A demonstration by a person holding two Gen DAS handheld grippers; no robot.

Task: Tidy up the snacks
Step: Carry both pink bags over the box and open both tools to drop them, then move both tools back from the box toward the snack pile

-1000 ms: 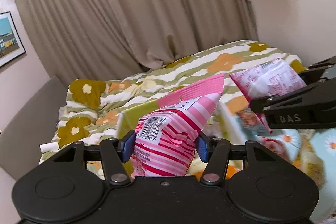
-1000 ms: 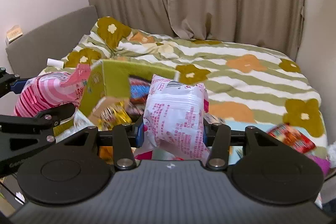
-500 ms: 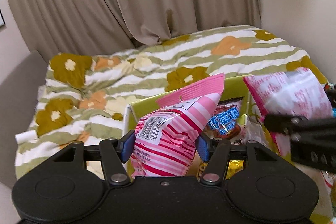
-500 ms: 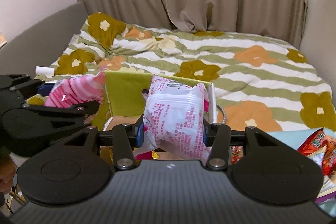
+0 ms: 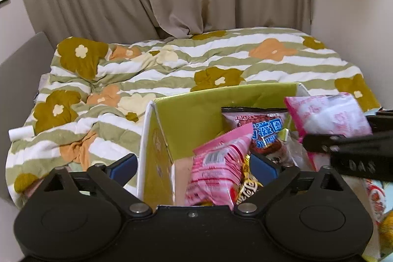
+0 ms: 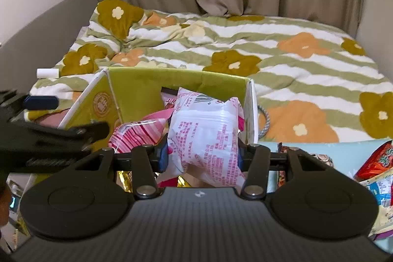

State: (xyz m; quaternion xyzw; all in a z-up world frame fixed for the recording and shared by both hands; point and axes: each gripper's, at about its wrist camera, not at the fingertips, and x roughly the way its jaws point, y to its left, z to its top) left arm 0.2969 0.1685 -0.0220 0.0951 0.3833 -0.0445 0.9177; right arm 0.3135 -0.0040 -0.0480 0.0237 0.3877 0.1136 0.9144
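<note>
With its jaws just opened, the left hand-held gripper (image 5: 194,167) drops the striped packet (image 5: 216,168) into the box (image 5: 189,109) ahead; the right hand-held gripper (image 6: 202,155), clamped on the white packet (image 6: 206,139) above it, should release next.

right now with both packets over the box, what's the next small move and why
Probably open the right hand-held gripper. It is shut on the white-and-pink snack packet above the green box, while the left hand-held gripper has just been opening, its pads off the pink striped packet, which lies in the box.
</note>
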